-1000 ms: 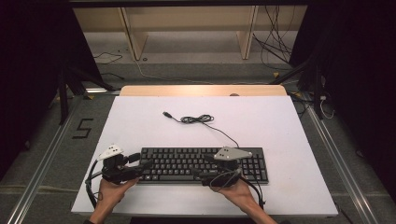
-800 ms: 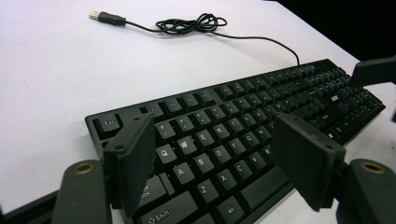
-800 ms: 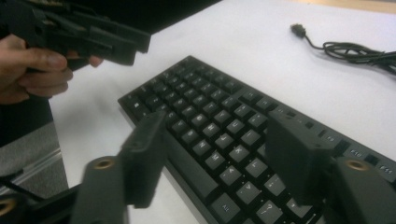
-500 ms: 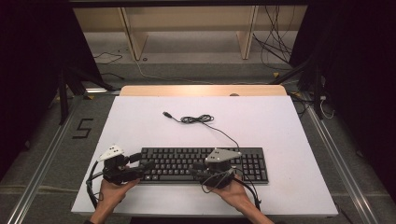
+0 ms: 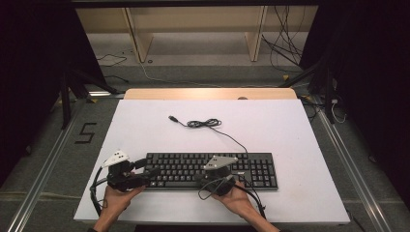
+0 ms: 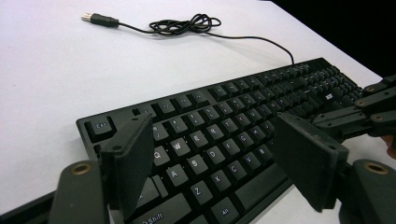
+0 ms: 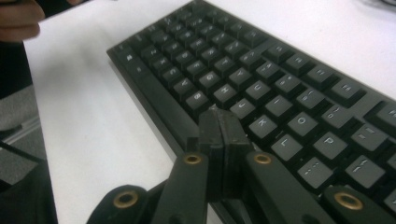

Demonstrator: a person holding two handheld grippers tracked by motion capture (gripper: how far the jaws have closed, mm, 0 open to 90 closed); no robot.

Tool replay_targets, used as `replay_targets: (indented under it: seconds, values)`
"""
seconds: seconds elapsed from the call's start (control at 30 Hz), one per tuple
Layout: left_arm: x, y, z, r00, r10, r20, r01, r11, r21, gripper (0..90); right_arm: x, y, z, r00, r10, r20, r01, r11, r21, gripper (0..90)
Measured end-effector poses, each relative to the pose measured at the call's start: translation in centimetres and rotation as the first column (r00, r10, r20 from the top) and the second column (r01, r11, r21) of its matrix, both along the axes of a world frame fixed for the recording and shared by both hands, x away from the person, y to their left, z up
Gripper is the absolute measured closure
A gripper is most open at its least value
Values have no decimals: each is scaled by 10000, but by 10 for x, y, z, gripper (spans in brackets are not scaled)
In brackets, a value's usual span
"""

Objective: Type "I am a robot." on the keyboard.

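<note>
On a white desk [image 5: 145, 125], the left gripper [image 5: 145, 173] hovers wide open over the left end of a black keyboard [image 5: 251, 169], while the right gripper [image 7: 219, 126], just closed empty, points at its middle keys.

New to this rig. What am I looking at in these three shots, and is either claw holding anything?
No robot arm here: a person holds a black two-jaw hand gripper in each hand at a white table. The high view looks down from above the person's side. The other two come from cameras riding on each gripper, looking along its jaws. On the table lies a black full-size computer keyboard with its thin black cable loosely coiled and its USB plug lying free. The left gripper hovers open over the keyboard's left end, holding nothing. The right gripper has just been closing; its jaws are now pressed together with nothing between them, tips over the keys near the front edge.
</note>
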State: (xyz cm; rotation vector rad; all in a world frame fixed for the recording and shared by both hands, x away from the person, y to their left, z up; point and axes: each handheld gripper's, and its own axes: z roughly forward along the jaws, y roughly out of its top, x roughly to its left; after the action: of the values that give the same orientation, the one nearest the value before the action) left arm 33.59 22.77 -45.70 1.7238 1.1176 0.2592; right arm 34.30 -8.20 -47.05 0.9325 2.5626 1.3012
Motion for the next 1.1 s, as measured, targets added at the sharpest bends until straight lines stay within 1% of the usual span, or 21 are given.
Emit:
replay_targets:
  seconds: [0.13, 0.3, 0.37, 0.43, 0.47, 0.53, 0.7, 0.73, 0.8, 0.9, 1.0, 1.1]
  values:
    - [0, 0, 0, 10000, -13, 4, 13, 10000, -7, 292, 1, 3, -5, 10000, 37, -60, -38, 9995, -306, 900]
    - [0, 0, 0, 10000, -16, 17, 16, 10000, -12, 292, 1, 6, -9, 9999, 19, -153, -28, 9984, -569, 900]
    - [0, 0, 0, 10000, -14, 19, 14, 10000, -7, 292, 1, 7, -10, 9999, 29, -110, -36, 9983, -585, 900]
    - [0, 0, 0, 10000, -18, 16, 18, 10000, -12, 292, 0, 8, -13, 10000, 91, -26, -93, 9972, -745, 900]
    - [0, -1, 0, 10000, -18, 13, 18, 10000, -14, 292, 0, 9, -14, 9999, 90, 52, -86, 9975, -708, 900]
    - [0, -1, 0, 10000, -31, 12, 31, 10000, 10, 292, -1, 10, -14, 9998, 110, 156, -98, 9968, -791, 900]
    - [0, 0, 0, 10000, -2, 16, 1, 10000, 20, 293, -1, 9, -13, 10000, 53, 71, -47, 9972, -750, 900]
    - [0, 0, 0, 10000, 8, 8, -8, 10000, 21, 293, -1, 9, -13, 10000, -18, -38, 16, 9978, -661, 900]
    - [0, 1, 0, 10000, 28, -11, -28, 10000, 17, 293, 0, 7, -11, 10000, -19, -48, 16, 9986, -527, 900]
    - [1, 1, -1, 10000, 68, -27, -68, 10000, -4, 293, 1, 2, -6, 9999, -147, 21, 148, 9998, -117, 900]
    - [1, 1, -1, 10000, 46, -32, -46, 10000, 40, 293, 1, -3, -1, 9996, -264, 46, 263, 9992, 292, 865]
    - [1, 1, -1, 10000, 34, -38, -33, 10000, 69, 293, 1, -9, 5, 9993, -340, 125, 331, 9973, 651, 782]
